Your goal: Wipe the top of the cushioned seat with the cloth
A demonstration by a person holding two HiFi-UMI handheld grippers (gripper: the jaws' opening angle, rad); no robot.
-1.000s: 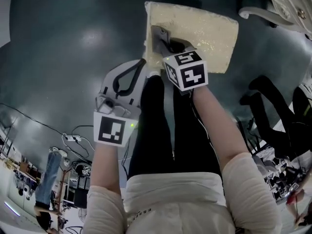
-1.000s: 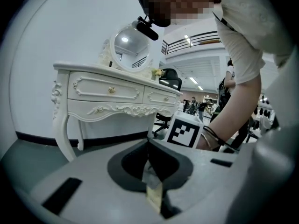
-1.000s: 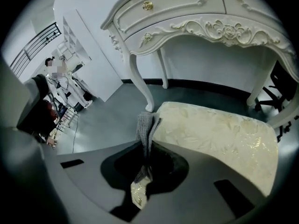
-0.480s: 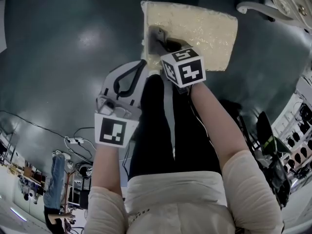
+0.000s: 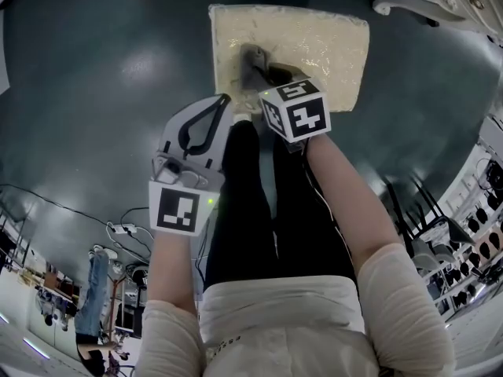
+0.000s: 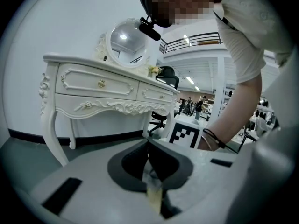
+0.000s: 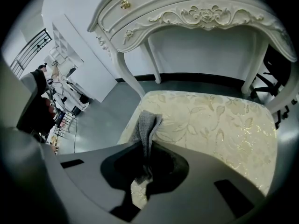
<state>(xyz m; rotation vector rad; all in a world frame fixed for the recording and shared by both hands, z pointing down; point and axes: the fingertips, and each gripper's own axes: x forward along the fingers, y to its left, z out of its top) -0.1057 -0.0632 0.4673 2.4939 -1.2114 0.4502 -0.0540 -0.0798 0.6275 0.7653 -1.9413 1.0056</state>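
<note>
The cushioned seat [image 5: 314, 42] is cream with a gold leaf pattern and lies at the top of the head view. My right gripper [image 5: 263, 75] reaches over its near left part, shut on a grey cloth [image 5: 252, 55] that rests on the cushion. In the right gripper view the cloth [image 7: 145, 120] hangs folded from the gripper [image 7: 145, 146] over the seat [image 7: 219, 125]. My left gripper [image 5: 227, 100] hovers shut and empty just short of the seat's near left edge, beside the right one. In its own view, the left gripper [image 6: 148, 146] points at the dressing table.
An ornate white dressing table [image 7: 196, 13] stands right behind the seat, and its curved legs [image 7: 133, 78] flank the seat. A round mirror [image 6: 126, 38] sits on top. Dark grey floor [image 5: 94, 93] surrounds the seat. Cables [image 5: 118, 228] lie on the floor at the lower left.
The cloth in my right gripper has slid from the seat's left edge a little inward across the cushion. My left gripper has kept its place beside it.
</note>
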